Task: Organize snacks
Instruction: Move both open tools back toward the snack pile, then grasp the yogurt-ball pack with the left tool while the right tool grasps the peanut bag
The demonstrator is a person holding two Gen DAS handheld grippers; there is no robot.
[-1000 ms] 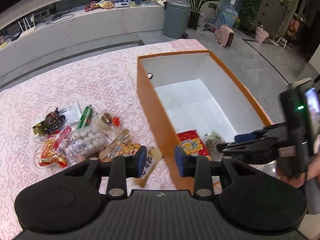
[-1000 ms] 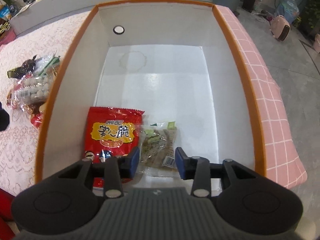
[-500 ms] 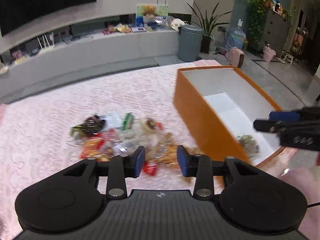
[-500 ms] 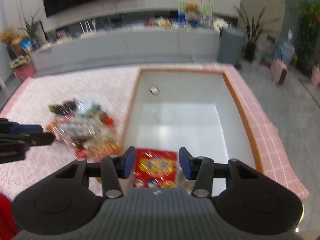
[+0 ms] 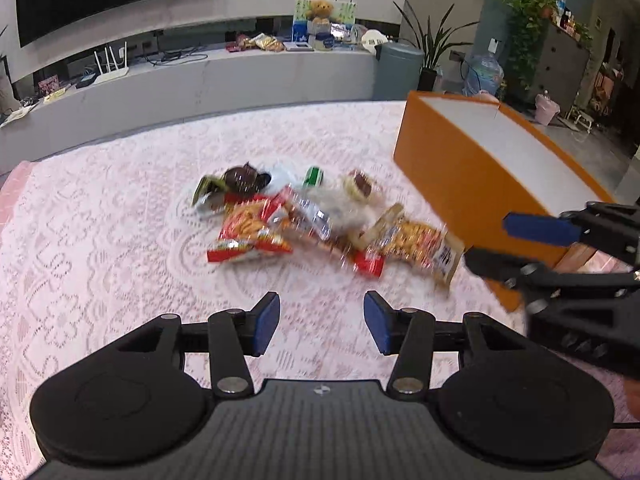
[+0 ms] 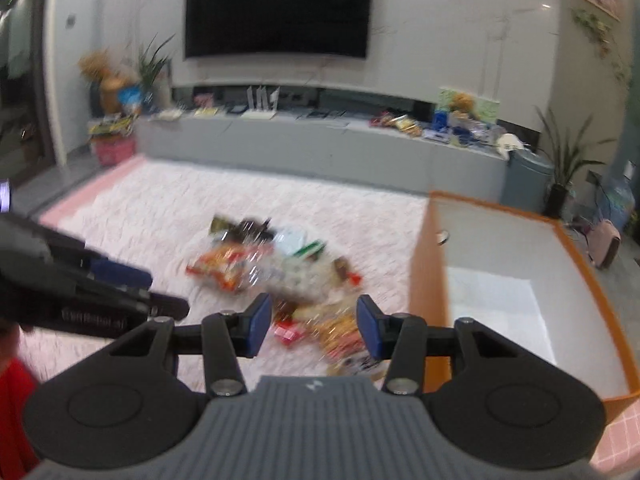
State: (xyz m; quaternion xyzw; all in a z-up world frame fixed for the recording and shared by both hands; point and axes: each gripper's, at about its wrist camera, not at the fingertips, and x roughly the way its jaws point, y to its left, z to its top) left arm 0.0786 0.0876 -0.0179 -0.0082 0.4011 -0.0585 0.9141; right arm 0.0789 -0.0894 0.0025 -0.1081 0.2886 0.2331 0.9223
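Ahead of the left claw (image 5: 320,322), empty and with jaws just opened wider, lies the snack pile (image 5: 320,224) on the lace-covered desk (image 5: 100,240), left of the orange box (image 5: 472,184). Right claw (image 6: 310,326) is also apart and empty, hovering over the pile's box-side end. Nearest pick is probably the yellow packet (image 5: 416,248), its long axis running toward the box; right claw looks closer.

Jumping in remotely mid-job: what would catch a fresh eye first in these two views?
First, the heap of snack packets in the middle of the pink lace tablecloth. Next, the big orange box with a white inside, standing to its right. The left gripper and right gripper both face the heap, jaws open and empty; the left's have just been opening.
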